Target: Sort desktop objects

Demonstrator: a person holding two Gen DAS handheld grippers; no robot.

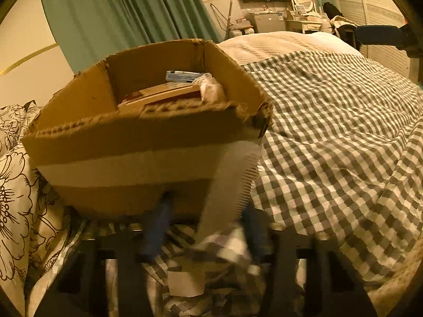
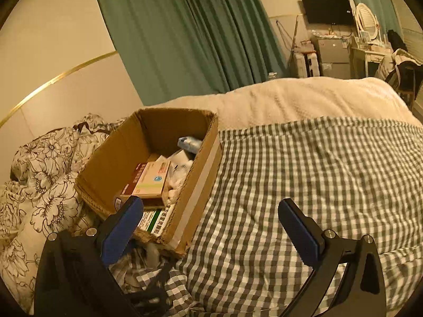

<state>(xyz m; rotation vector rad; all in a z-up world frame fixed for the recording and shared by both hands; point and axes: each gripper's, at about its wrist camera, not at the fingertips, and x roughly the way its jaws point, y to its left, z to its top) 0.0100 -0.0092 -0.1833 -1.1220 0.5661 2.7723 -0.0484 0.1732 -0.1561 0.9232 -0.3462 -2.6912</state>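
A: How much of the sorting can be taken as done?

B: A good part, it seems. Several things are already gathered in the cardboard box (image 2: 158,174), which is set on the bed where the checked blanket (image 2: 304,185) meets the flowered quilt (image 2: 45,182). A pale medicine carton (image 2: 152,181) is laid on top of a dark red one, a blue-and-white packet (image 1: 182,76) is lodged toward the far wall, and crumpled white wrapping is seen along the right side.

A: And what is left?

B: Little can be made out. The checked blanket is shown bare in both views. Only a small white slip (image 1: 185,282), lying in blur just below the box, might still be meant for it; that is a judgement, not a certainty.

A: The left gripper (image 1: 203,227)?

B: Its blue fingers (image 1: 156,232) are drawn fairly close together right against the near wall of the box. Whether anything is pinched cannot be told; that part is badly smeared.

A: And the right gripper (image 2: 211,224)?

B: Its jaws are held wide apart, with nothing between them, near the box's front corner.
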